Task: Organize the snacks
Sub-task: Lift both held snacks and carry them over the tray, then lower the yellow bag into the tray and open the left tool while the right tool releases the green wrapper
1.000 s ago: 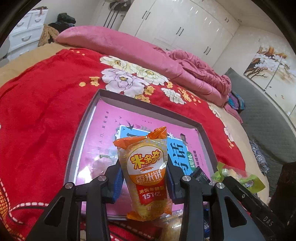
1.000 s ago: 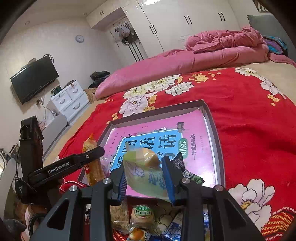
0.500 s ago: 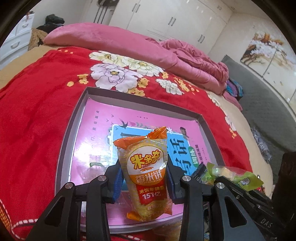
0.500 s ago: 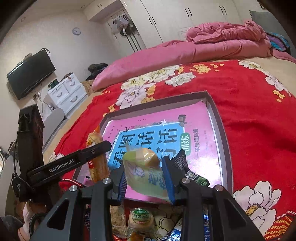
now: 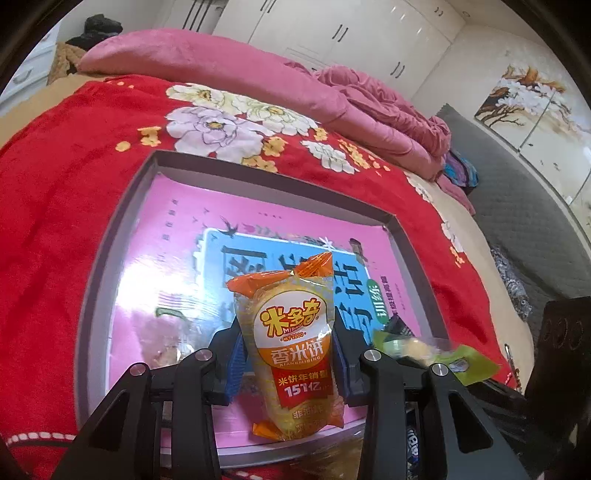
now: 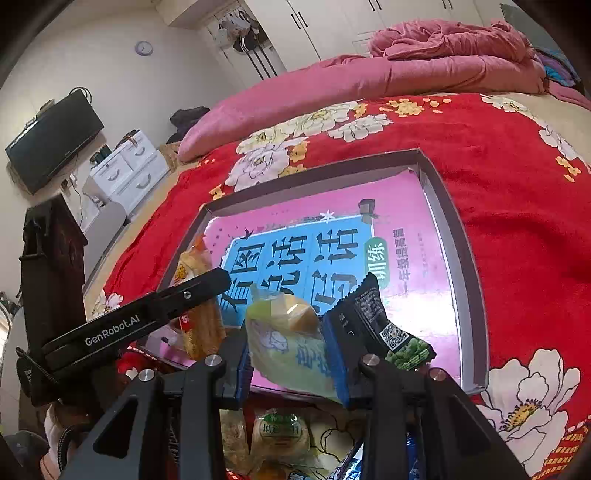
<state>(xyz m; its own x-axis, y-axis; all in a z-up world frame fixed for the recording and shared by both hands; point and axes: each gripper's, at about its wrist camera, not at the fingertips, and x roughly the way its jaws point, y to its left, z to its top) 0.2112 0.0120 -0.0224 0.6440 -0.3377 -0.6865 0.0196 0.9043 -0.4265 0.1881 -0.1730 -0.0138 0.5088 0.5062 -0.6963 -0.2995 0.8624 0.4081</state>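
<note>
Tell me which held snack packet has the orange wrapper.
The orange-and-yellow rice cracker packet, upright in the left gripper. The right gripper holds a pale green packet instead.

Both views are evenly bright under soft indoor light — colours run saturated, the red blanket [image 5: 55, 206] almost glowing. A white sheen of glare spreads across the glossy pink book cover [image 5: 177, 288] near the tray's near left corner. Fisheye distortion bows the wardrobe doors [image 5: 332, 33] and the bed's far edge, and black vignetting fills every corner. The green snack packet [image 5: 436, 350] is smeared by motion blur — the rice-cracker packet [image 5: 291, 347] reads sharp.
</note>
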